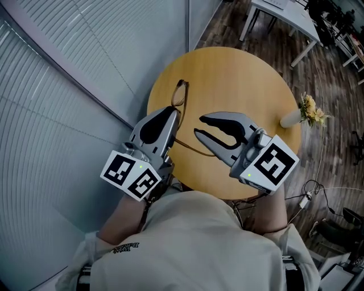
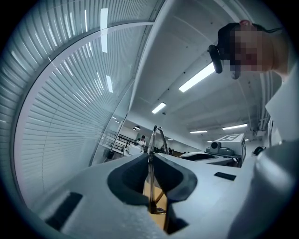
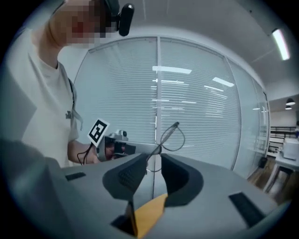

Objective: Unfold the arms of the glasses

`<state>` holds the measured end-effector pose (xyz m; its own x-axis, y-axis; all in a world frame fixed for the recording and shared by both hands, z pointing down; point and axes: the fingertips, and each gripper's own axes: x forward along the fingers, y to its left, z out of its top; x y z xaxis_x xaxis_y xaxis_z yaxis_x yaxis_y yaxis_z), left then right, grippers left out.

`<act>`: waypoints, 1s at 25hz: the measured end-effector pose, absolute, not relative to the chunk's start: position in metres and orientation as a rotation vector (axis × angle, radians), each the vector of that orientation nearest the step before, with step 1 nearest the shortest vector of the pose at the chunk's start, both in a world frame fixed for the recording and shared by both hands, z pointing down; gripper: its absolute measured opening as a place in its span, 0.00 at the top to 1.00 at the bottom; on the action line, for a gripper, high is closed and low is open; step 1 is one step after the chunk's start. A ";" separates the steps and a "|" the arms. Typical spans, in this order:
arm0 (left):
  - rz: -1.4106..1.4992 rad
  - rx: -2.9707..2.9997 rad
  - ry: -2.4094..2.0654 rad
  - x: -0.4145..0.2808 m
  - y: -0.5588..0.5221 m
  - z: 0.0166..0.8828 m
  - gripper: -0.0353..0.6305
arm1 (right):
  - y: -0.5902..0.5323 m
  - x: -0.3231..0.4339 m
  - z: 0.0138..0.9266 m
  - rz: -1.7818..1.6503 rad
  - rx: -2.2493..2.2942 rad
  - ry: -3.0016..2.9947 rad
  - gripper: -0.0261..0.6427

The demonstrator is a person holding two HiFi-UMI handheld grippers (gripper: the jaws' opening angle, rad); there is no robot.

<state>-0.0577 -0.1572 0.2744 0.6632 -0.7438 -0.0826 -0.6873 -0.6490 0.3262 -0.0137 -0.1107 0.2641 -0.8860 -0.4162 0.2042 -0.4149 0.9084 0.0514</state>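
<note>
Thin brown-rimmed glasses hang over the round wooden table. My left gripper is shut on their frame. In the left gripper view the rim stands edge-on, pinched between the dark pads. One thin arm trails from the frame towards me and passes below the right gripper. My right gripper is just right of the glasses, open, with a clear gap between its fingers. In the right gripper view the glasses stick up beyond its open jaws, held by the left gripper.
A small white vase of yellow flowers stands at the table's right edge. Window blinds fill the left side. A white desk stands on the wood floor at the far right, with cables nearer me.
</note>
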 end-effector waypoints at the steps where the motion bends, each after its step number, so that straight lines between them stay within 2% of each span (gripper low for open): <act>1: -0.303 2.620 -1.138 -0.054 -0.156 0.274 0.88 | -0.107 -0.019 0.268 -0.019 0.583 -2.830 0.82; 3: -0.301 2.633 -1.129 -0.048 -0.152 0.272 0.88 | -0.099 -0.027 0.274 -0.021 0.505 -2.792 0.79; 15: -0.228 2.725 -1.156 -0.036 -0.135 0.275 0.88 | -0.098 -0.047 0.306 0.024 0.429 -2.673 0.80; 18: -0.216 2.723 -1.171 -0.037 -0.136 0.279 0.88 | -0.099 -0.050 0.309 0.047 0.427 -2.683 0.86; 25: -0.217 2.703 -1.221 -0.053 -0.145 0.280 0.88 | -0.103 -0.040 0.310 0.088 0.479 -2.697 0.89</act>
<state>-0.0527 -0.1451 0.2803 0.6549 -0.7531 -0.0629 -0.7288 -0.6514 0.2111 -0.0395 -0.1034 0.3099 -0.8619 -0.3175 0.3953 -0.3427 0.9394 0.0073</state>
